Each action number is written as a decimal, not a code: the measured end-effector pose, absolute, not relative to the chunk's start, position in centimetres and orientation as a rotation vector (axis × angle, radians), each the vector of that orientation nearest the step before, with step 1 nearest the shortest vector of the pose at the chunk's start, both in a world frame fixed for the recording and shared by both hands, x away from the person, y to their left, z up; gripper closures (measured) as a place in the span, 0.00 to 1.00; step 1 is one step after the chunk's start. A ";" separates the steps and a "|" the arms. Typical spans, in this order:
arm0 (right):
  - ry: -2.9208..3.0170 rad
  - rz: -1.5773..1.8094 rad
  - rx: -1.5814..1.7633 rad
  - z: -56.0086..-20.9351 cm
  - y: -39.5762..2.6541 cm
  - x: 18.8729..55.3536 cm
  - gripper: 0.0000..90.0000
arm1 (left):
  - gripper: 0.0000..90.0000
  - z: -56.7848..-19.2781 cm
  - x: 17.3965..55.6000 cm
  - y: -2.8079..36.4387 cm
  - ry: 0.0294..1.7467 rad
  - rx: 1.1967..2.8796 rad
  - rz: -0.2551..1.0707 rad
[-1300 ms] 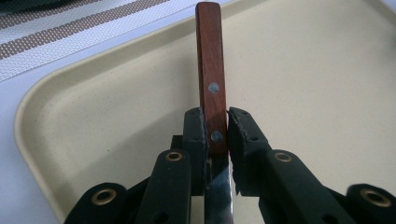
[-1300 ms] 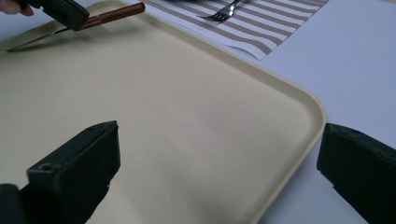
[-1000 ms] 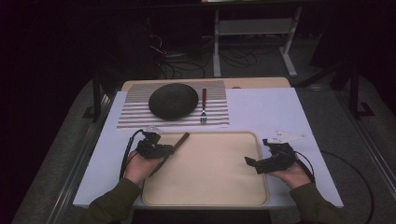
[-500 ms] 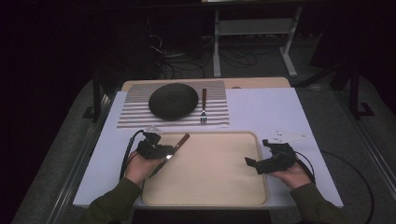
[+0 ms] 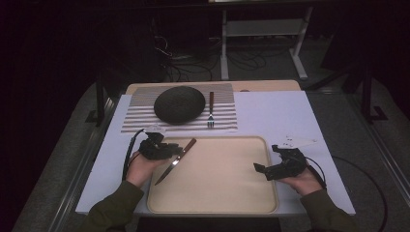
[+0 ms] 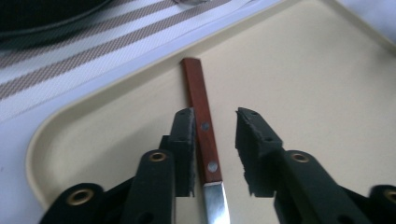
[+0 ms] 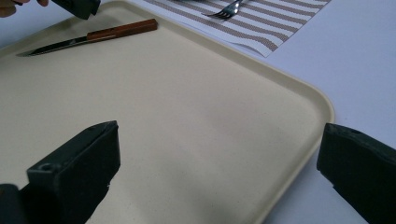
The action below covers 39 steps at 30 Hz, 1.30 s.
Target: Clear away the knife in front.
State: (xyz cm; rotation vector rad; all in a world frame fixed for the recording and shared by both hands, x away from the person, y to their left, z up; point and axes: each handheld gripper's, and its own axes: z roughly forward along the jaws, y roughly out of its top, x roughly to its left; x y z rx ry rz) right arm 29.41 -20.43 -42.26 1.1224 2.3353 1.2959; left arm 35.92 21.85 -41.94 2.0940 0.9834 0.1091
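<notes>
The knife (image 6: 201,126) lies on the tray (image 5: 261,145), its long axis running straight between the left gripper (image 6: 215,140)'s jaws. Those jaws have just been opening and stand slightly apart, not pressing it. The right gripper (image 7: 219,163) gapes wide, holding nothing, well apart.

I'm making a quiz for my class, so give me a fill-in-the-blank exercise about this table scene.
1. The wooden-handled knife lies on the beige ____.
2. The metal fork rests on the ____ placemat.
3. Left of that fork sits a dark round ____.
4. The knife handle lies between the jaws of the ____ gripper.

Missing words: tray; striped; bowl; left
</notes>
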 end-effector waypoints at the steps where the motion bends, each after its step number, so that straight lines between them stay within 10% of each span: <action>1: 2.335 1.297 1.124 -42.3 -20.4 29.4 0.00 | 0.80 -41.8 36.0 21.7 0.973 2.096 0.109; 10: 2.337 1.297 1.123 -42.3 -20.3 29.4 0.00 | 0.99 -41.7 37.2 19.5 0.889 2.142 0.095; 39: 2.328 1.302 1.124 -42.1 -20.5 29.3 0.00 | 1.00 -44.1 39.5 17.0 0.912 2.277 0.151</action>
